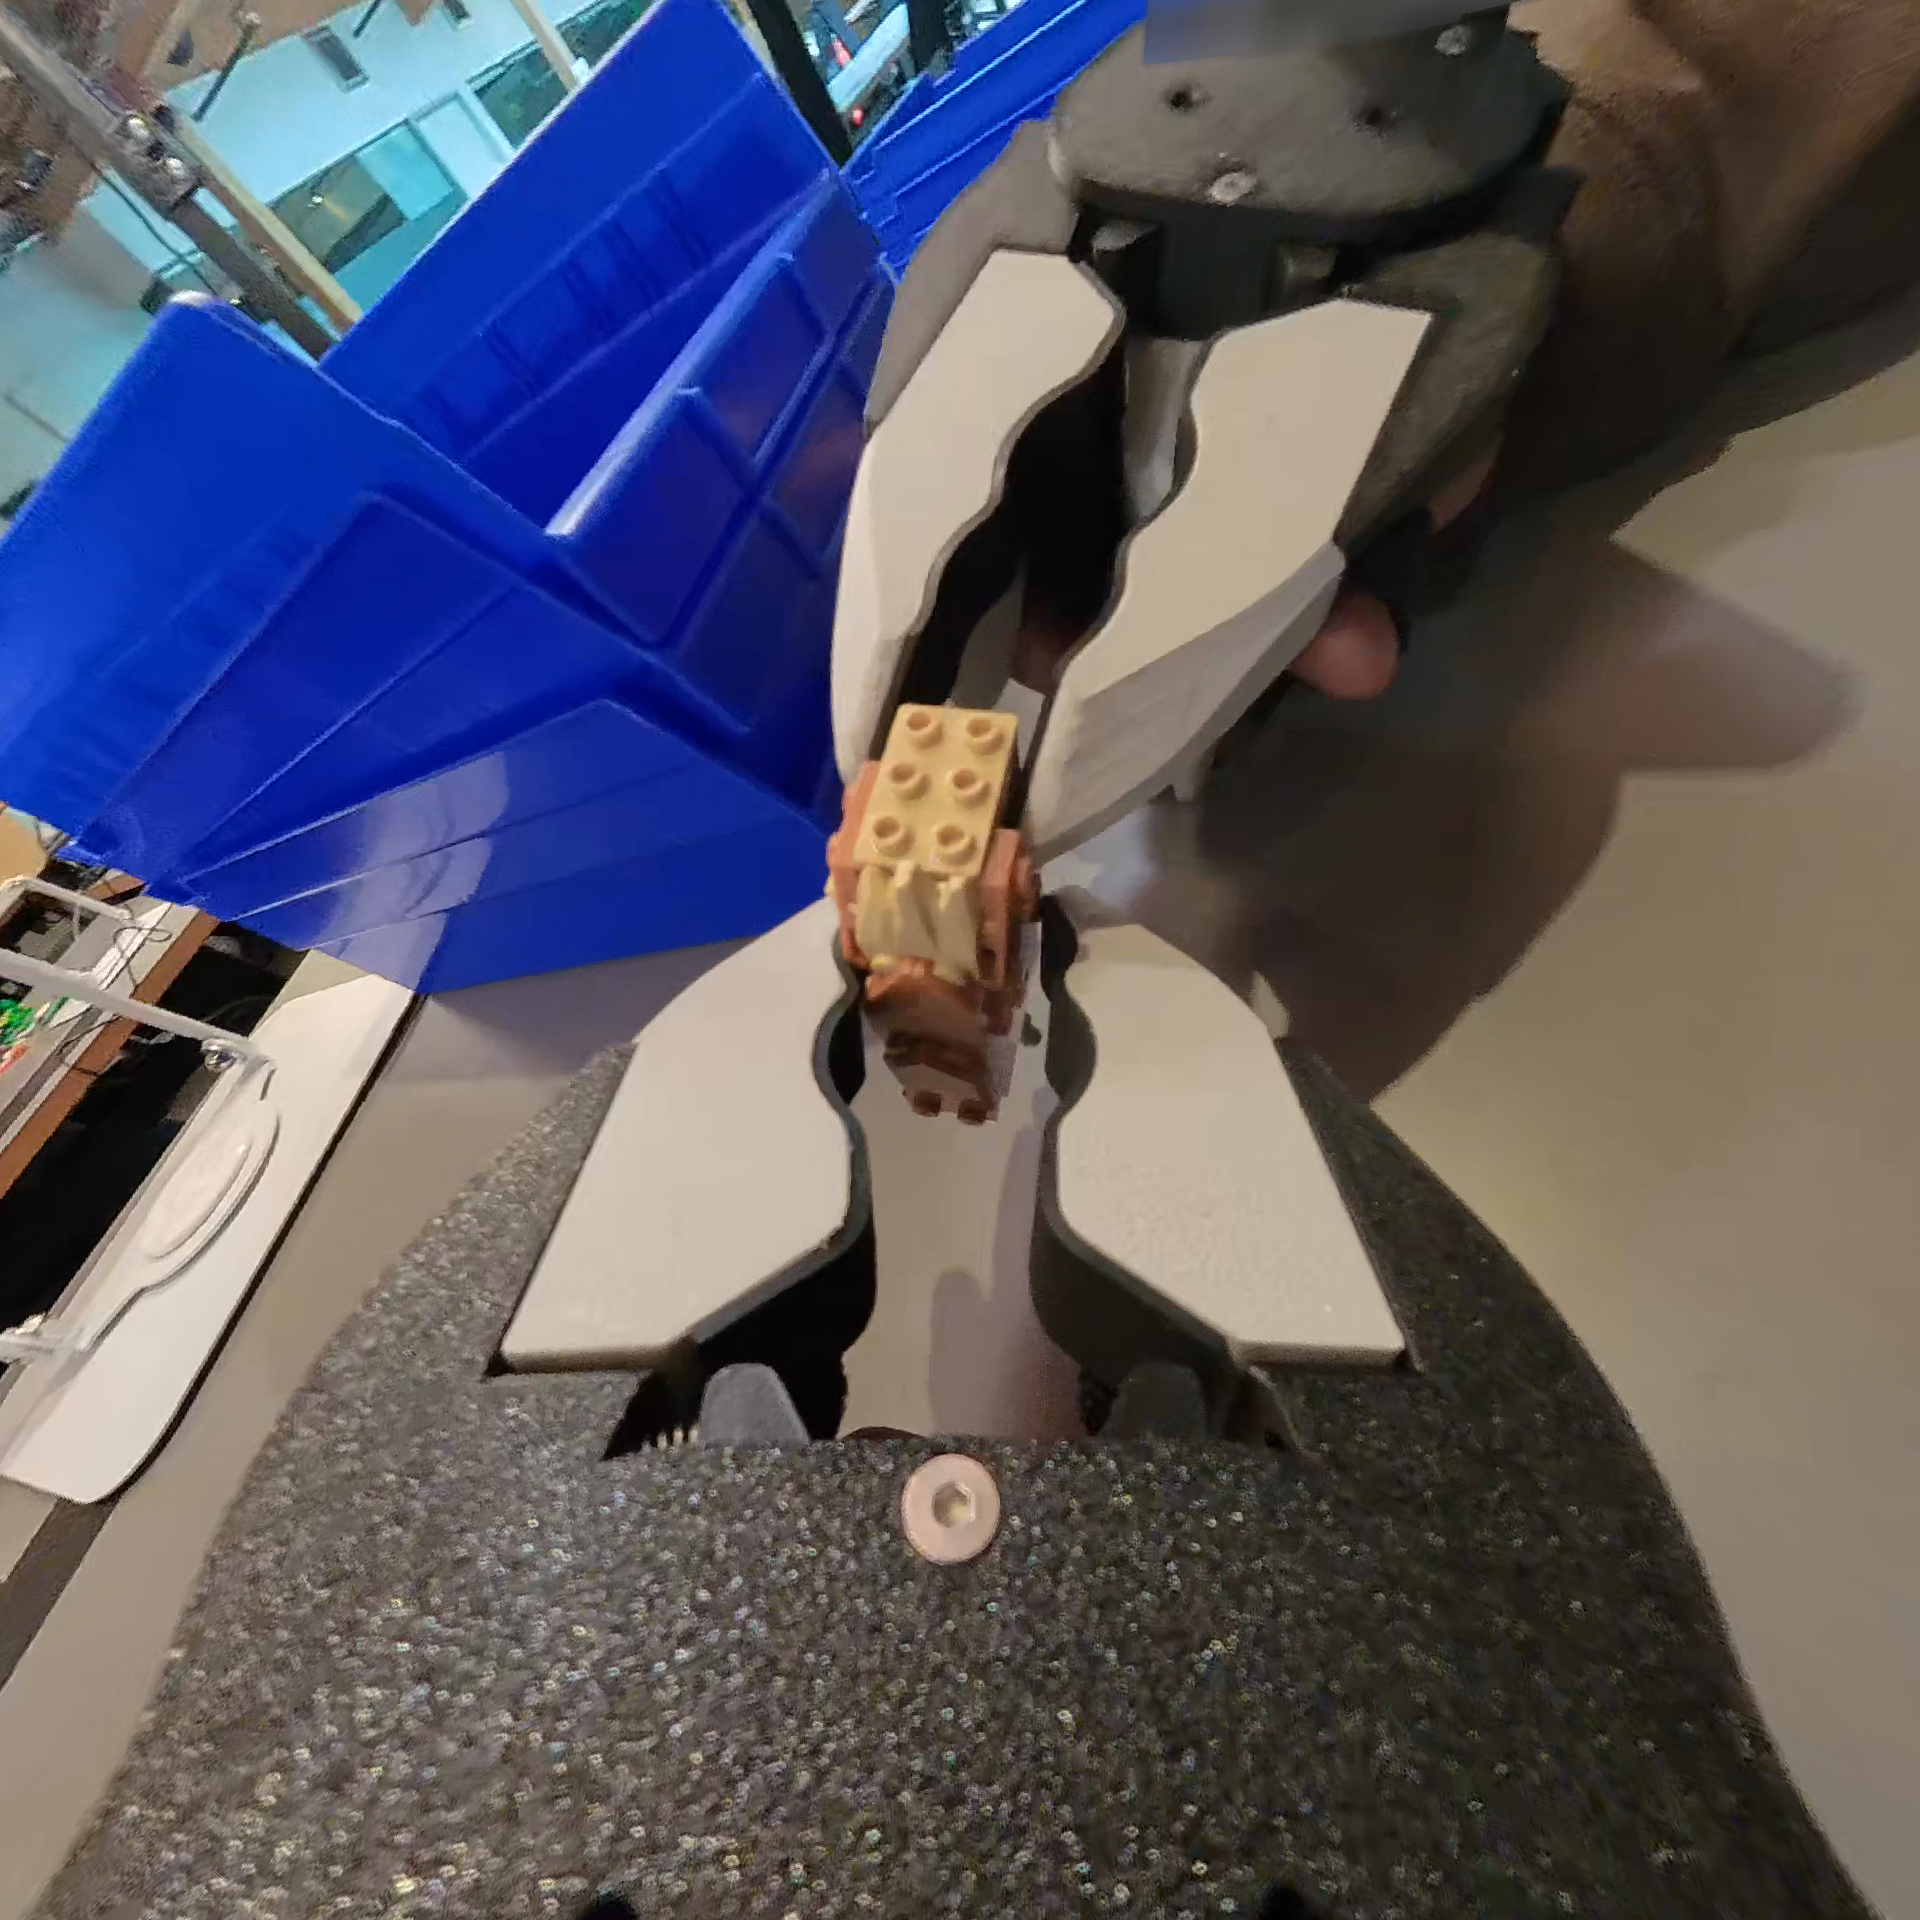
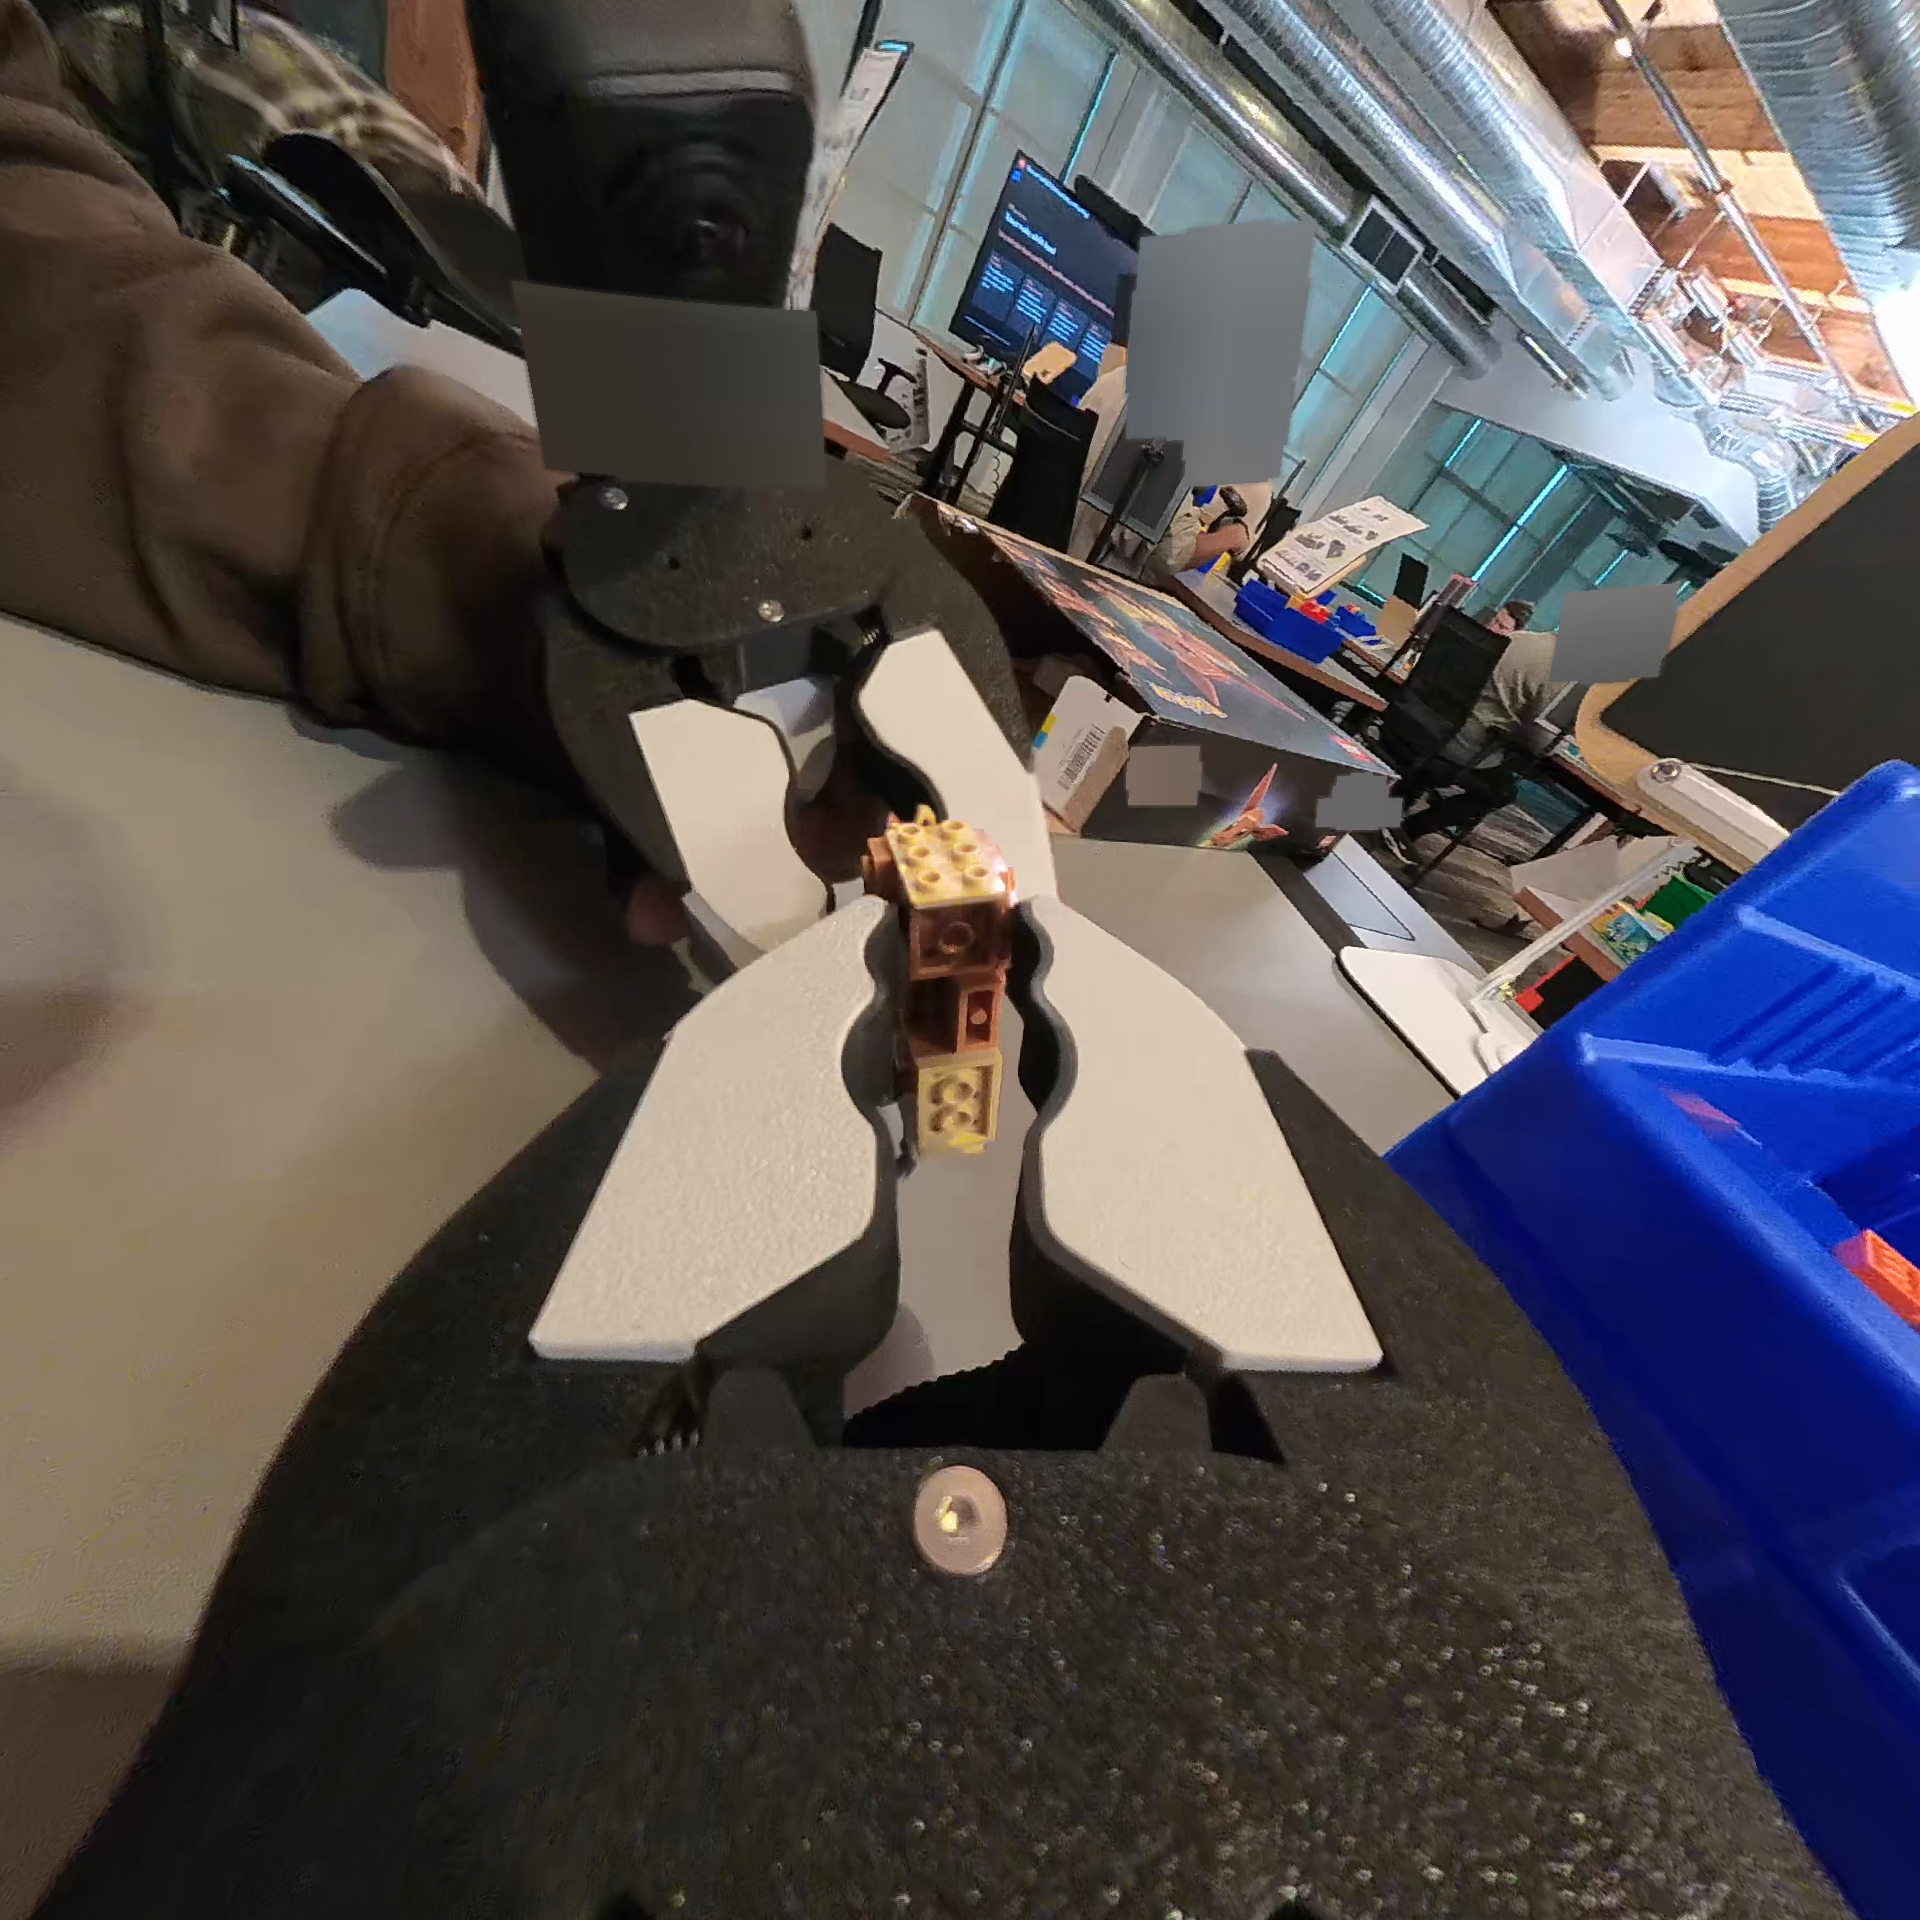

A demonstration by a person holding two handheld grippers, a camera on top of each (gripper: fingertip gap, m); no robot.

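A small assembly of tan and brown bricks [image 1: 940, 904] is held in the air between two grippers that face each other. My left gripper [image 1: 951, 935] is shut on its brown lower part. My right gripper [image 1: 951, 810] comes in from above in the left wrist view and closes around the tan studded brick [image 1: 945, 790]. In the right wrist view the assembly [image 2: 951, 987] sits between the fingertips of my right gripper [image 2: 954, 920]. The left gripper [image 2: 904, 883] grips its far end. A hand in a brown sleeve [image 2: 208, 468] holds the left gripper.
Stacked blue bins [image 1: 416, 623] stand to the left. One blue bin [image 2: 1714, 1143] holds a red brick [image 2: 1881, 1273]. A grey table [image 1: 1662, 1143] lies below. A clear acrylic stand [image 1: 156, 1143] sits at the table's left edge. A dark printed box [image 2: 1195, 665] lies behind. The tips of both grippers are at nearly the same place.
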